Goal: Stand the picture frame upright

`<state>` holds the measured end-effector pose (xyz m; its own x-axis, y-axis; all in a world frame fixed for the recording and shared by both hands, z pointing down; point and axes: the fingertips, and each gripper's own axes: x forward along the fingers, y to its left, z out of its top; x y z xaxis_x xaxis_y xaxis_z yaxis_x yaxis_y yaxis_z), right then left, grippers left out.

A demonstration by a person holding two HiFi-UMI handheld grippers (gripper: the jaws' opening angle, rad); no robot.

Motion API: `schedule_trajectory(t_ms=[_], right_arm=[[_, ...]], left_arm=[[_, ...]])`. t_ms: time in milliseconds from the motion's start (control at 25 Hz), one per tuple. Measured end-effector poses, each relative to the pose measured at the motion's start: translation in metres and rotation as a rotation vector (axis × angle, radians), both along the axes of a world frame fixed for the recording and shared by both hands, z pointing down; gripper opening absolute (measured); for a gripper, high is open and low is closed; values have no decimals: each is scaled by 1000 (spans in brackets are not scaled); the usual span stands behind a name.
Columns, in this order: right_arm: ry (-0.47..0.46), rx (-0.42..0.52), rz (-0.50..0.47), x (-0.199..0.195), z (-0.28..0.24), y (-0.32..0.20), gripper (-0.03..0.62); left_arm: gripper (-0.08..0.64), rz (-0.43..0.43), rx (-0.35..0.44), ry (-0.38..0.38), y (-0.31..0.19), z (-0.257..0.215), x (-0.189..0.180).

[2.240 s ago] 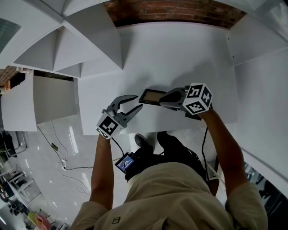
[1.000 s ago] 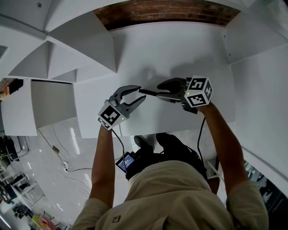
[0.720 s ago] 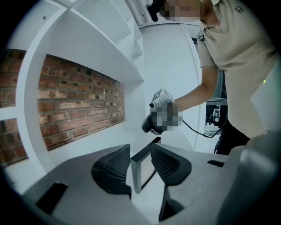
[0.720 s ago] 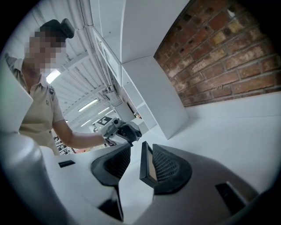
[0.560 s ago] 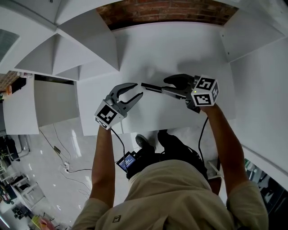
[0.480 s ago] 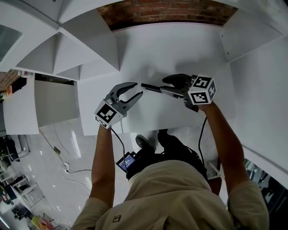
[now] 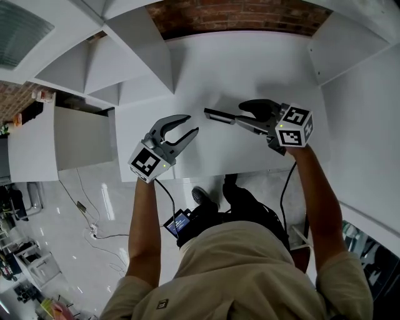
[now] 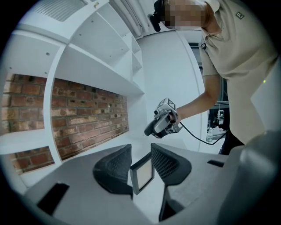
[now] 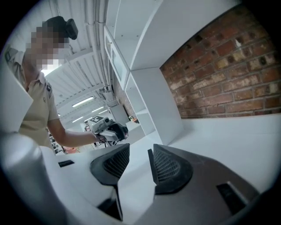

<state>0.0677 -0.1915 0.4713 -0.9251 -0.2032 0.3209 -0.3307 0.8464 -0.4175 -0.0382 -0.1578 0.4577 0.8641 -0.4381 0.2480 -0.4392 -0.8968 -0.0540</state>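
Note:
The picture frame (image 7: 219, 115) stands upright on the white tabletop (image 7: 250, 62); from the head view I see only its thin dark top edge. My right gripper (image 7: 239, 114) is at the frame's right end. Its jaws are opening, with the frame's edge (image 9: 150, 163) between them, close against the right jaw and clear of the left one. My left gripper (image 7: 192, 124) is open and holds nothing, a little left of the frame. In the left gripper view the frame (image 8: 142, 174), dark-rimmed with a pale face, stands beyond the jaws of that gripper (image 8: 140, 149), with the right gripper (image 8: 164, 123) behind it.
A brick wall (image 7: 237, 15) closes the back of the tabletop. White slanted panels (image 7: 137, 69) rise at the left and a white side panel (image 7: 350, 44) at the right. The table's front edge (image 7: 206, 172) runs just below both grippers, with floor and cables beneath.
The frame went from lying flat, face up, to standing on edge. The right gripper stayed at its end and its jaws spread wider. The left gripper stayed open beside it.

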Motion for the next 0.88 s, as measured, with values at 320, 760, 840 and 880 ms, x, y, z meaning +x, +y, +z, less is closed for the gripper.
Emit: schedule_trajectory(t_ms=[320,760,840,880], right_arm=[[142,269,71,-24,-76,41,5],[230,522,207,-72,-195,136,3],[259,548,221,-77,-206,159,3],[269,558,228,-79,-211,170,3]], left_arm=[[107,-39,93,-20,27,-65,-5],[8,-189,-28,119,105,-150,-66],[6,-194,-24,138,126,-167,-78],[8,-191,-10,140,138,-175,-83]])
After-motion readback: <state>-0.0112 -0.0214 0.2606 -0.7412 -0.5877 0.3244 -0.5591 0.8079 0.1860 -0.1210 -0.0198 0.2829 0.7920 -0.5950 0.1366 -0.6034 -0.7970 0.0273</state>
